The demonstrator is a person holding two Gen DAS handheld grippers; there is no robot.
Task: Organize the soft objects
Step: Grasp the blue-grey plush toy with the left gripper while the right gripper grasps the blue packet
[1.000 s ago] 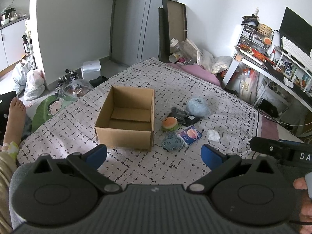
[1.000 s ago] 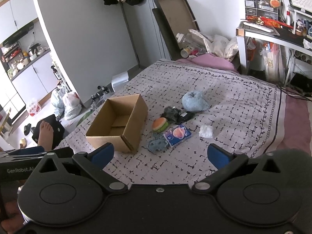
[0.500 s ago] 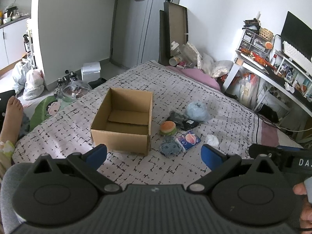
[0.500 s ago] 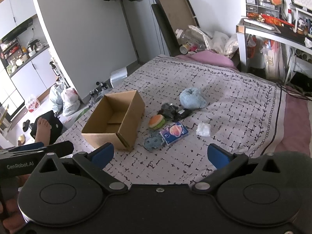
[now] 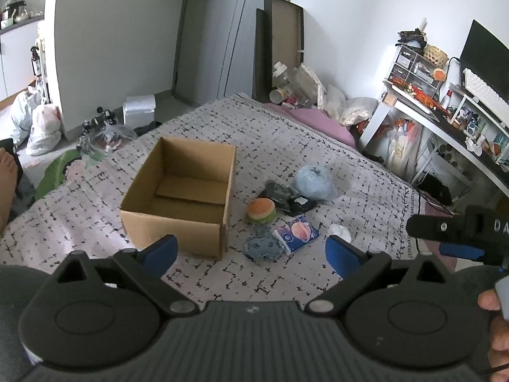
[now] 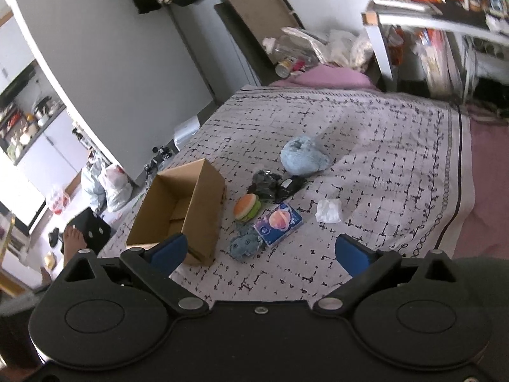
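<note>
Both cameras have drawn nearer to the bed [image 5: 366, 172] since the earlier frames, and the right view has swung and tilted, so the desk at its upper right now smears with blur. The left hand-held gripper [image 5: 251, 253] hangs released above the bedspread with its blue fingertips [image 5: 160, 250] spread wide and nothing between them. The right hand-held gripper [image 6: 261, 251] is likewise released and empty; its side shows at the right edge of the left view.

An open cardboard box [image 5: 178, 197] stands on the patterned bedspread, flaps folded inside, with nothing else in it. The soft things lie in a loose cluster just to its right. A burger-shaped toy [image 5: 261, 210] sits nearest the box. A blue-grey plush [image 5: 263, 245] lies in front of it, touching a blue tissue pack [image 5: 296, 234]. A dark crumpled bundle [image 5: 286, 195] lies behind the burger, and a pale blue fluffy item [image 5: 313, 180] rests just beyond that. A white crumpled tissue [image 5: 339, 232] lies apart, to the right of the tissue pack.

A bare foot [image 6: 73, 241] shows at the left, off the edge of the bed.
</note>
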